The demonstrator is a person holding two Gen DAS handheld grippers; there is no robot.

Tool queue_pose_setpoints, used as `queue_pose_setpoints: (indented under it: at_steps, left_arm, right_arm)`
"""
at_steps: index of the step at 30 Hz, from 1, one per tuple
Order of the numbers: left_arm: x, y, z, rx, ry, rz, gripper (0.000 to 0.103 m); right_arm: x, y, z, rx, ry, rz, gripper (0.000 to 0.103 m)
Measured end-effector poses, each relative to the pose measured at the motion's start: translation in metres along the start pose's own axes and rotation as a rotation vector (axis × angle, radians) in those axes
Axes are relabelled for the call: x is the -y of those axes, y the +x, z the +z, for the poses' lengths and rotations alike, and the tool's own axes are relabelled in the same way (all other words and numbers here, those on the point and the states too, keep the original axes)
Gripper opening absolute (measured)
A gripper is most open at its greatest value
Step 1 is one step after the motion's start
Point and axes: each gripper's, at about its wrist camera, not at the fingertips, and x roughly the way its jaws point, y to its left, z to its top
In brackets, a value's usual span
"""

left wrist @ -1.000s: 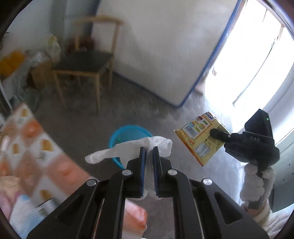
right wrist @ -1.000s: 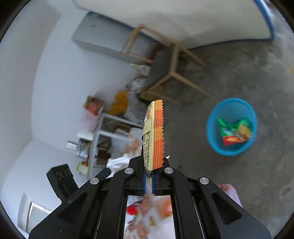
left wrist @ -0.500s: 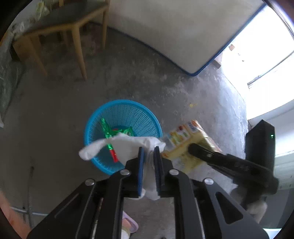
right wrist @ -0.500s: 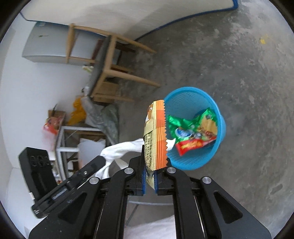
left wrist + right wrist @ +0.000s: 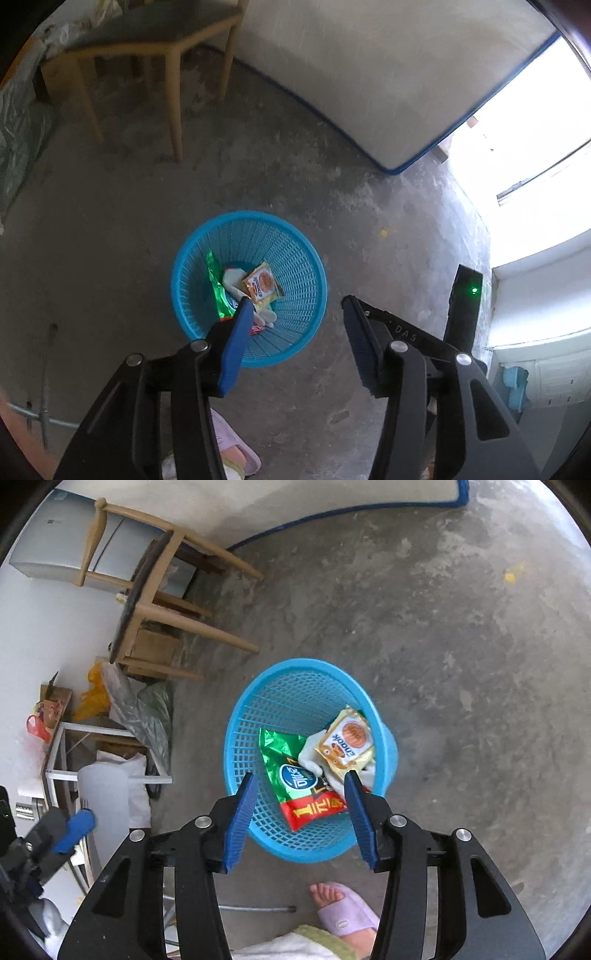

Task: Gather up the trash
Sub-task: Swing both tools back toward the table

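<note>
Both grippers, left (image 5: pixel 295 317) and right (image 5: pixel 298 794), just opened wide, empty; tissue (image 5: pixel 314 755) and snack packet (image 5: pixel 345 742) now dropped in basket (image 5: pixel 258 701).

Your basket (image 5: pixel 258 716) is bright blue plastic with a fine lattice wall. In it you have a green foil wrapper (image 5: pixel 284 755) that ends in a red band with yellow lettering, a yellow and cream snack packet (image 5: pixel 345 740) with an orange disc, and a white crumpled tissue (image 5: pixel 308 753). Your 2 grippers are black with blue pads (image 5: pixel 240 812). Your slipper (image 5: pixel 349 912) is lilac.
</note>
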Motion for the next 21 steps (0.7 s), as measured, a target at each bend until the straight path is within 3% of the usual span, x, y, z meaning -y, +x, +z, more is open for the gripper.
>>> queue_pose_setpoints:
  at_steps: [5, 10, 13, 16, 21]
  left_arm:
    - [-0.007, -0.084, -0.032, 0.064, 0.045, -0.031, 0.053]
    - [-0.034, -0.200, -0.095, 0.199, 0.054, 0.019, 0.063]
    - [-0.066, -0.273, -0.146, 0.326, -0.019, 0.110, 0.068]
    - [-0.108, -0.338, -0.212, 0.458, -0.151, 0.252, 0.069]
    - [-0.173, -0.379, -0.307, 0.559, -0.357, 0.455, 0.069]
  right_arm:
    - [-0.005, -0.041, -0.014, 0.052, -0.038, 0.040, 0.058]
    - [-0.020, -0.093, -0.052, 0.090, -0.119, 0.130, 0.074]
    - [-0.027, -0.113, -0.084, 0.067, -0.147, 0.203, 0.078]
    - [-0.041, -0.119, -0.118, 0.008, -0.184, 0.265, 0.079]
    - [-0.095, -0.108, -0.179, -0.158, -0.291, 0.393, 0.079]
